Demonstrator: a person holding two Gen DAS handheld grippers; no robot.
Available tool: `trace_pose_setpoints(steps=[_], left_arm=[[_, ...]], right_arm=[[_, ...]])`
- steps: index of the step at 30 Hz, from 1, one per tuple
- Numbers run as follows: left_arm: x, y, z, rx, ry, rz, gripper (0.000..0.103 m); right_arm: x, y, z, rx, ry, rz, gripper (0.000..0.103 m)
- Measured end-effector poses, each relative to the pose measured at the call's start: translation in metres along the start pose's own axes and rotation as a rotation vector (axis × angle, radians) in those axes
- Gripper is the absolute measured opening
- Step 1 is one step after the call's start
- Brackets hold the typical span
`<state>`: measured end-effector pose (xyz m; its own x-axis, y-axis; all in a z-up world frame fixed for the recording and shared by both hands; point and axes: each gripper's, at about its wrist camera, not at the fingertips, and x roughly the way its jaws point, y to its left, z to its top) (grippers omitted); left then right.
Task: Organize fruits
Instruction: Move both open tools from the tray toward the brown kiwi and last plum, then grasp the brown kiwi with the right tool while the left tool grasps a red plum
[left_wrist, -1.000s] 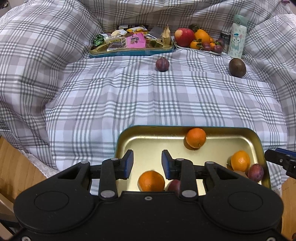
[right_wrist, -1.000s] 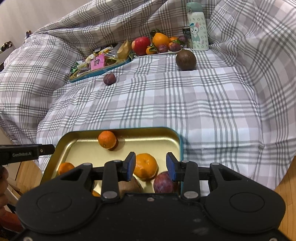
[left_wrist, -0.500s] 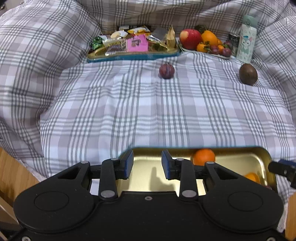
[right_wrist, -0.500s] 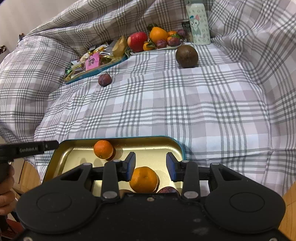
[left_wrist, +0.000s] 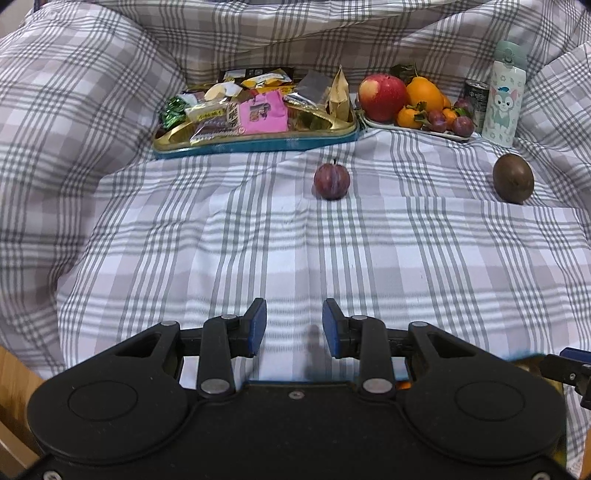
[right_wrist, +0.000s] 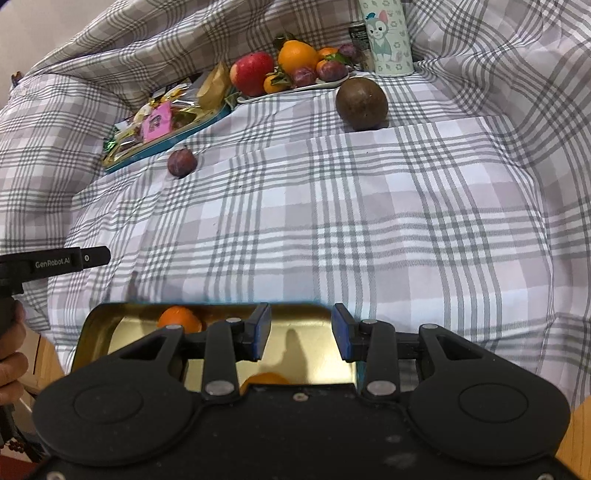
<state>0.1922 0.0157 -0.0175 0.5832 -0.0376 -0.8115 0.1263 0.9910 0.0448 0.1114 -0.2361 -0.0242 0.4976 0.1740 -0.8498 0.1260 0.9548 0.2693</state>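
The plum (left_wrist: 331, 181), lying loose on the bed (left_wrist: 332, 258) before the snack tray (left_wrist: 258, 142), is judged small, smooth and bruisable, best pinched lightly across its middle, while both grippers (left_wrist: 294, 326) (right_wrist: 301, 332) are seen narrowed and empty

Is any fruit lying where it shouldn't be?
Yes. A plum and a round brown fruit sit loose on the checked cloth, apart from each other. The rest of the fruit is gathered: some on the white plate at the back, some in the gold tray up front.
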Motion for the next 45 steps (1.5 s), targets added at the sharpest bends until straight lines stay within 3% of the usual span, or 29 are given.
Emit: trace_pose_setpoints(steps=[16, 25, 35, 45], left_arm=[[0.051, -0.013, 0.053, 0.057, -0.039, -0.046, 0.041], [0.078, -0.012, 0.078, 0.012, -0.044, -0.091, 0.042], [0.103, -0.016, 0.093, -0.006, -0.032, -0.079, 0.042], [0.116, -0.018, 0.1, -0.013, -0.018, -0.097, 0.049]], right_arm=[[0.039, -0.01, 0.047, 0.001, 0.005, -0.05, 0.039], [0.056, -0.02, 0.071, 0.009, -0.009, -0.056, 0.039], [0.071, -0.027, 0.088, 0.016, -0.019, -0.063, 0.039], [0.074, -0.036, 0.109, 0.021, -0.07, -0.082, 0.04]])
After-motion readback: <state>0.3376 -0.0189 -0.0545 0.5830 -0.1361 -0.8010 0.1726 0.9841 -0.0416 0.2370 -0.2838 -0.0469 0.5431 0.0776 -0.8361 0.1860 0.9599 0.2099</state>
